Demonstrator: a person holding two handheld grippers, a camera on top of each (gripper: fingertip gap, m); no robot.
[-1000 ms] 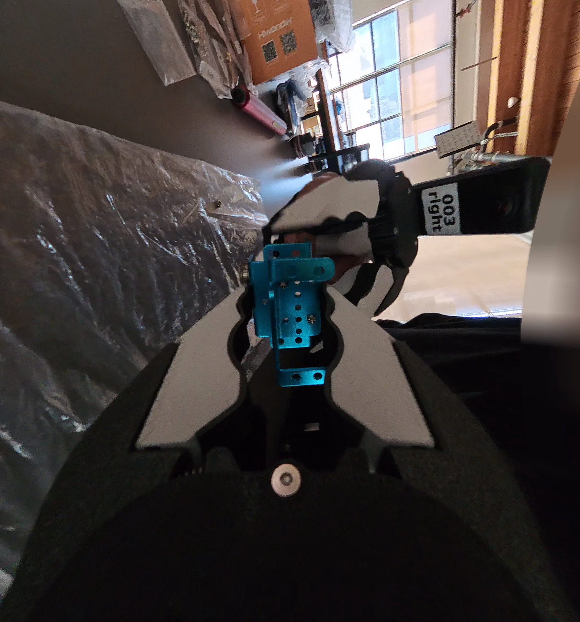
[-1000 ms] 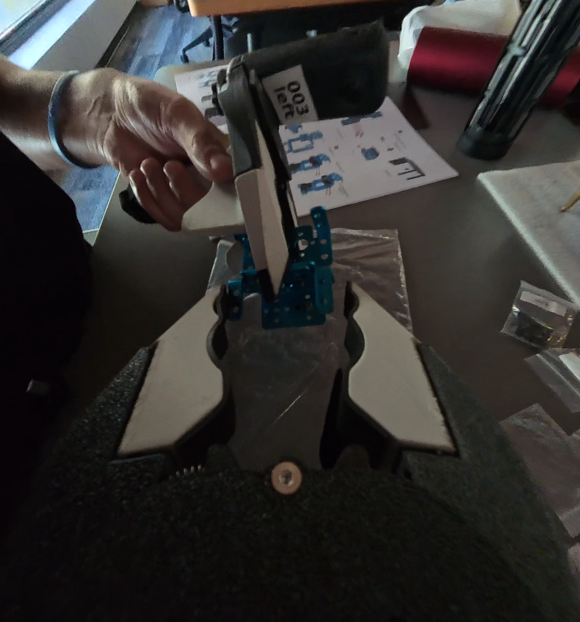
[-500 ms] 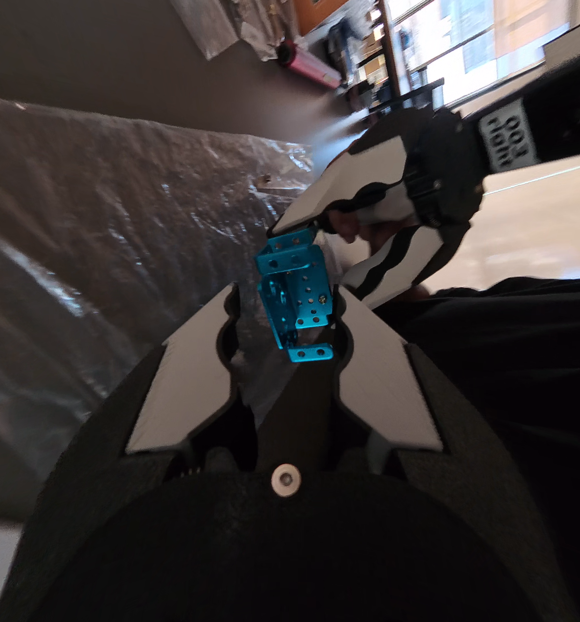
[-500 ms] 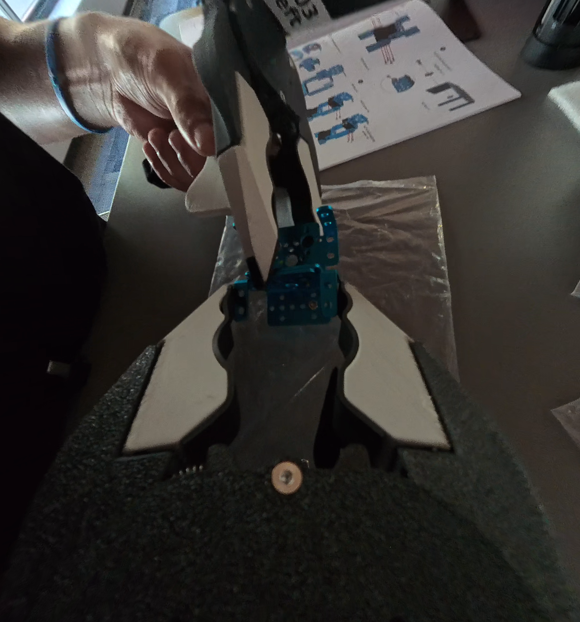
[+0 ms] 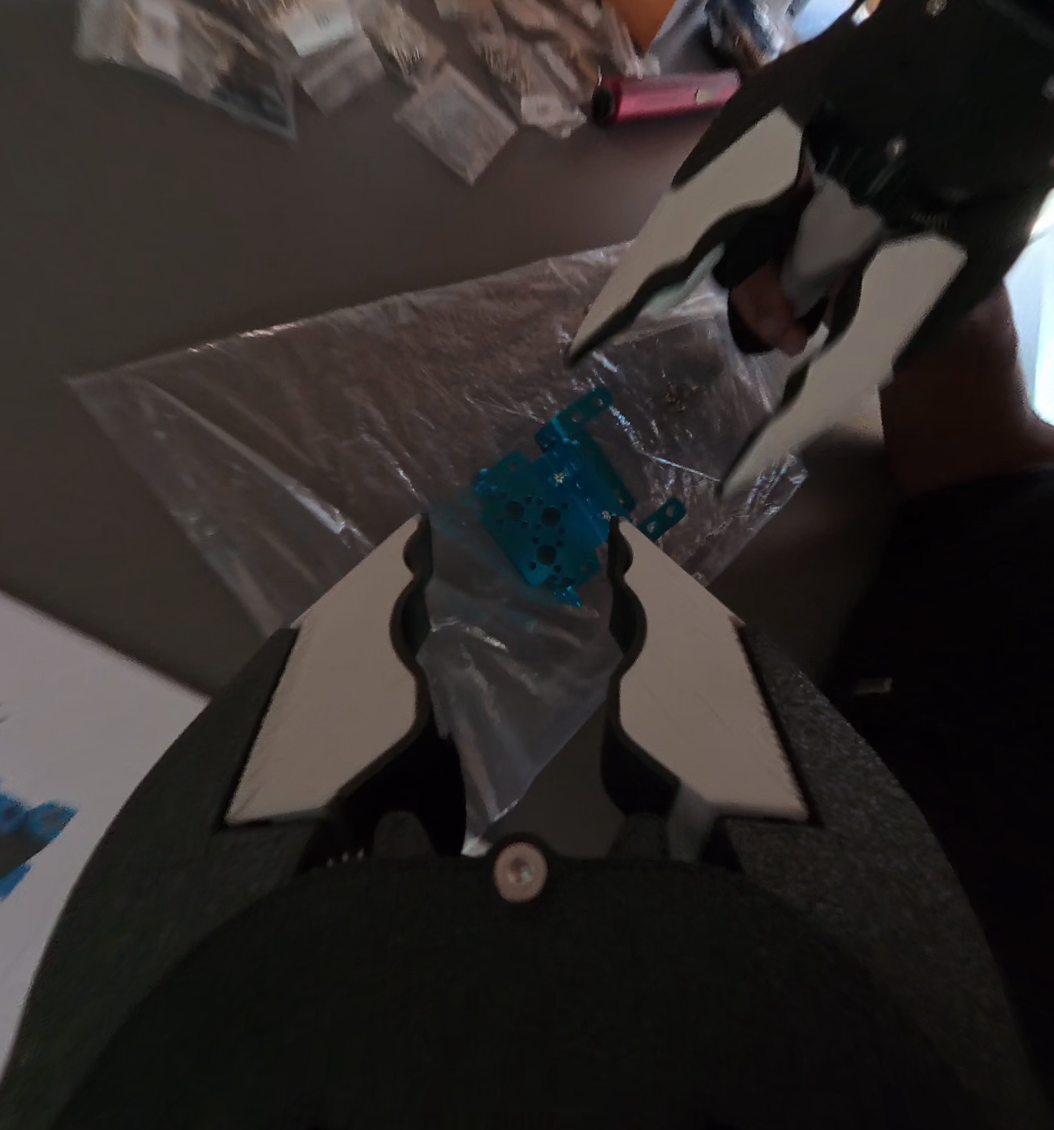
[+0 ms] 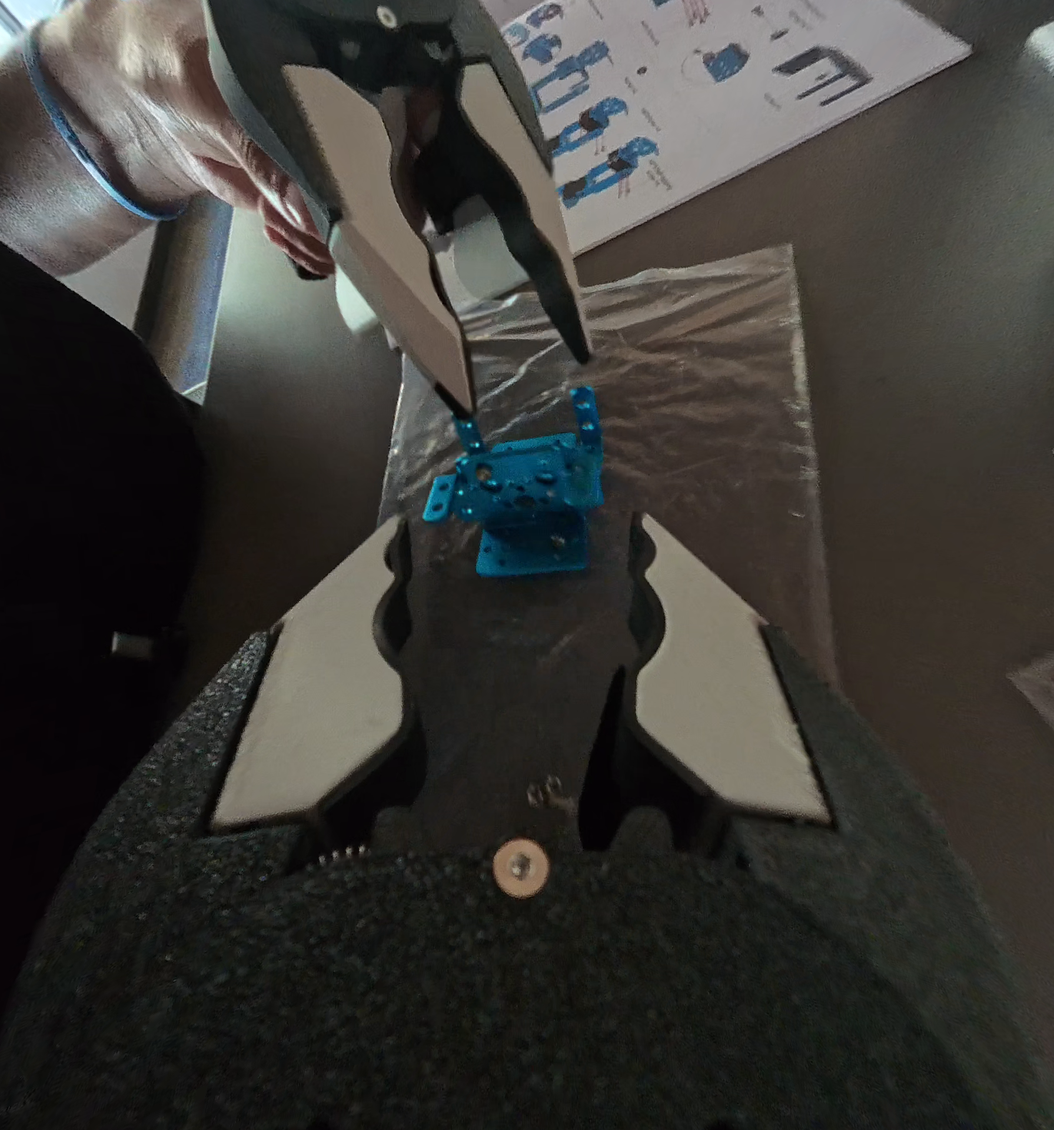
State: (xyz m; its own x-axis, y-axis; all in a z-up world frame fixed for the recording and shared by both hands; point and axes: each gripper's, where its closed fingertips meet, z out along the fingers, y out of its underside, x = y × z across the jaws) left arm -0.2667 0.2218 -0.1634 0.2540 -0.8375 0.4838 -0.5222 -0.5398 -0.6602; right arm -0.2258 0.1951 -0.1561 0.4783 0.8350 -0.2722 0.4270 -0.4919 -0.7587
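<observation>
1. Left gripper (image 5: 518, 526) is being held with fingers spread, nothing pinched; the blue metal bracket assembly (image 5: 549, 520) is lying just past the tips, close to the right fingertip at 1 o'clock.
2. Right gripper (image 6: 515, 520) is being held with fingers spread wide, nothing gripped; the assembly (image 6: 524, 507) is sitting between and just beyond its tips at 12 o'clock.
3. The assembly is resting on a clear plastic bag (image 6: 695, 379) spread over the dark table (image 6: 940, 275).
4. In the right wrist view, the left gripper's fingertip (image 6: 451, 379) is hovering just above the assembly's upright strip; contact cannot be told.
5. A printed instruction sheet (image 6: 726, 92) is lying farther off at 1 o'clock.
6. Small parts bags (image 5: 451, 116) and a magenta cylinder (image 5: 665, 98) are lying farthest away, blurred.
</observation>
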